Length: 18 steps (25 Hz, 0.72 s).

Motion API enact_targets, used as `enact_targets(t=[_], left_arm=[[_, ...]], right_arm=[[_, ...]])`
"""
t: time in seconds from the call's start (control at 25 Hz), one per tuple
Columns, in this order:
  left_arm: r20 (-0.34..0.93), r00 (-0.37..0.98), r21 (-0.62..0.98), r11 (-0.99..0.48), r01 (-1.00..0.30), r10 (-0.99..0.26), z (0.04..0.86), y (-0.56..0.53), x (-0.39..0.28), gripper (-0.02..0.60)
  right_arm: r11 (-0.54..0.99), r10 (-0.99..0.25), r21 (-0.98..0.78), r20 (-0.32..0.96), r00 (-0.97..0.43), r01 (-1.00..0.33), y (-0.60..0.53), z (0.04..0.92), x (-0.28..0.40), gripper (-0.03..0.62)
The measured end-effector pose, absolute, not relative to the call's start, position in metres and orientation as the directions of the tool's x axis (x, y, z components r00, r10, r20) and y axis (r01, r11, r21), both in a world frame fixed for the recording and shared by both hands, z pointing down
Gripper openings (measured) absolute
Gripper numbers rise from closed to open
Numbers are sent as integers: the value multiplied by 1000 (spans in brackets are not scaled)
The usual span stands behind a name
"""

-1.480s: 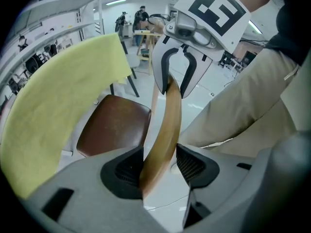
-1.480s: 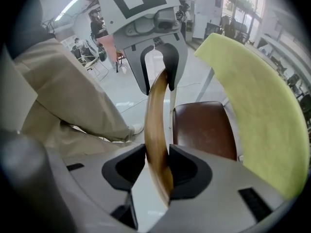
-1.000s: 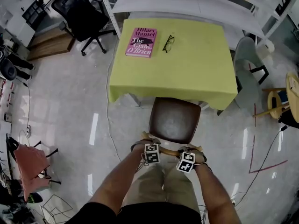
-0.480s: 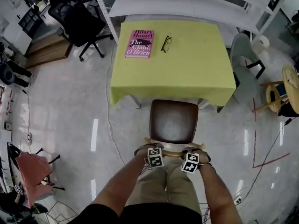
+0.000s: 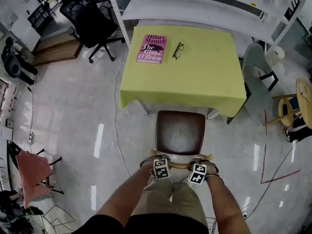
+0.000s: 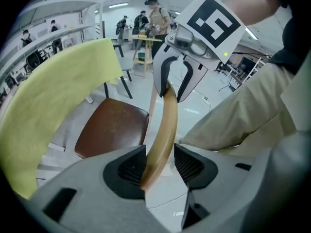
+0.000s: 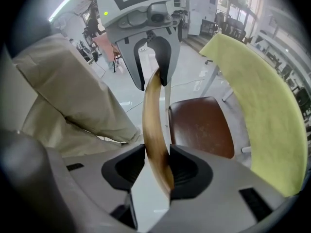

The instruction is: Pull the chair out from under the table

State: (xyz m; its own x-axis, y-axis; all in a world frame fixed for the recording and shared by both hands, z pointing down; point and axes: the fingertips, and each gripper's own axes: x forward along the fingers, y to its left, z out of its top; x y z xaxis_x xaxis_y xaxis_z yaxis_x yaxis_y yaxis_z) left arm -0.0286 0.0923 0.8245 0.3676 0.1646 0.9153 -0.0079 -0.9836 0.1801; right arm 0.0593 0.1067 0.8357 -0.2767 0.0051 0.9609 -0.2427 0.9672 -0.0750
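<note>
Head view looks down on a square table [image 5: 146, 87] draped in smooth yellow-green cloth, well beyond both claws. Just ahead of them sits the chair [image 5: 180, 133], its rounded, brown padded seat almost clear of the cloth's edge. The pull looks nearly done; next, I judge, comes an even draw toward the person, or letting go. A curved, glossy wooden backrest rail [image 5: 179, 165] runs through both claws. The left claw [image 6: 161, 165], whose jaws have just been closing, pinches it aslant. The right claw [image 7: 156, 166] clamps it squarely.
</note>
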Motion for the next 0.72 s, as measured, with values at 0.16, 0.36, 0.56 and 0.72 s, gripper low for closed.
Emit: enact_targets(t=[0.16,0.36,0.56,0.72], left_arm=[[922,367,148,-988,-40,123,824,91,-31,181],[904,426,98,-987,-125,36,824,87,-33,183],[798,586,85,-935,-344,-143,784,60,-33,181],[659,676,81,-862,-500,-330,718,24,-36,128]], right_arm=[[961,-20,-59,959,-283,-270,106,836,57,160],[929,-107,-18,944,-312,-371,102,831,63,187],[877,-218,10,899,-381,-480,97,798,67,187],[781,-386,32,809,-442,-623,78,744,75,187]])
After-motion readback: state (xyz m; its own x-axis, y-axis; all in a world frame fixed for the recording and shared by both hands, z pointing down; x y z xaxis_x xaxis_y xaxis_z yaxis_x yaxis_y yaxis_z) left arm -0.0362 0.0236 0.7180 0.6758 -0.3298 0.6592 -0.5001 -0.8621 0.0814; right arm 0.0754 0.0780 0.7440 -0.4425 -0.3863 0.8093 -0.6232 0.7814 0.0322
